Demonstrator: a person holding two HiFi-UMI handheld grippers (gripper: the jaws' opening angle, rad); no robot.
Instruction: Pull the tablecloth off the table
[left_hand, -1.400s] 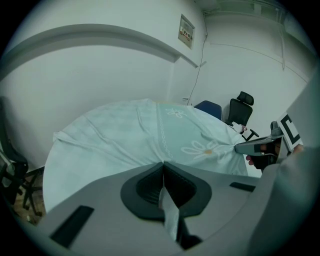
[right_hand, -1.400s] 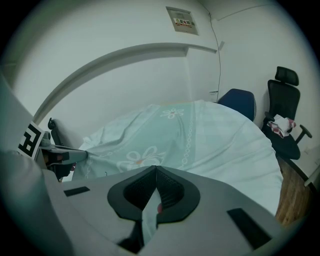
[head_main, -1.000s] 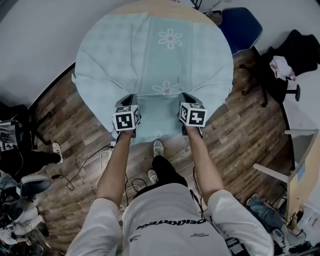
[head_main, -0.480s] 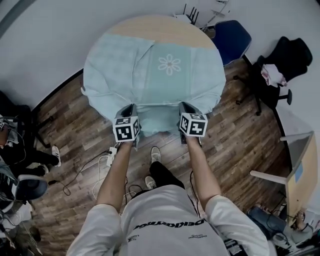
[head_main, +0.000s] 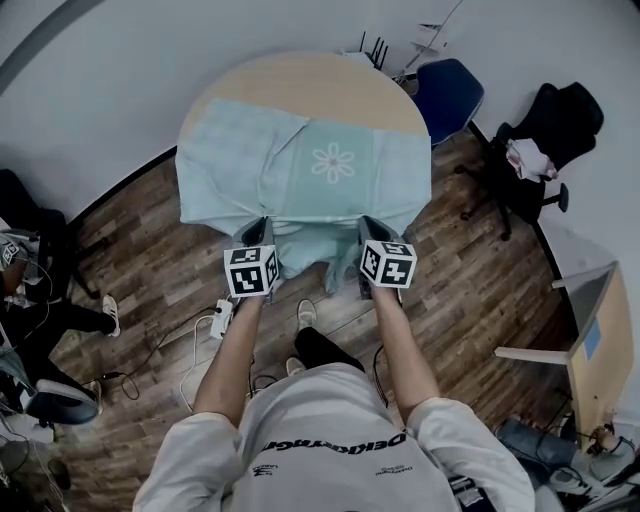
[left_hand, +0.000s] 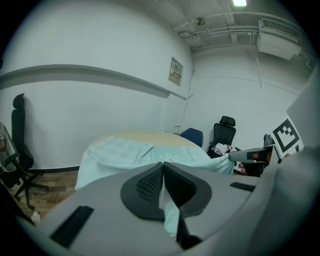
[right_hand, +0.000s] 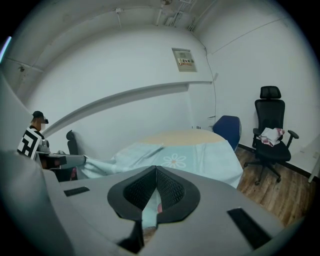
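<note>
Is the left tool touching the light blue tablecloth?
Touching: the left gripper view shows the left tool shut on a fold of the light blue flowered tablecloth.

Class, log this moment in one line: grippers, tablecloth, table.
left gripper: shut on tablecloth | right gripper: shut on tablecloth | table: far part bare | tablecloth: partly pulled off

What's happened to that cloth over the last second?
The tablecloth has slid toward the person, baring more wooden table at the far side. The left gripper and right gripper drew back with it, jaws still shut on its near edge. The blue chair stays put.
</note>
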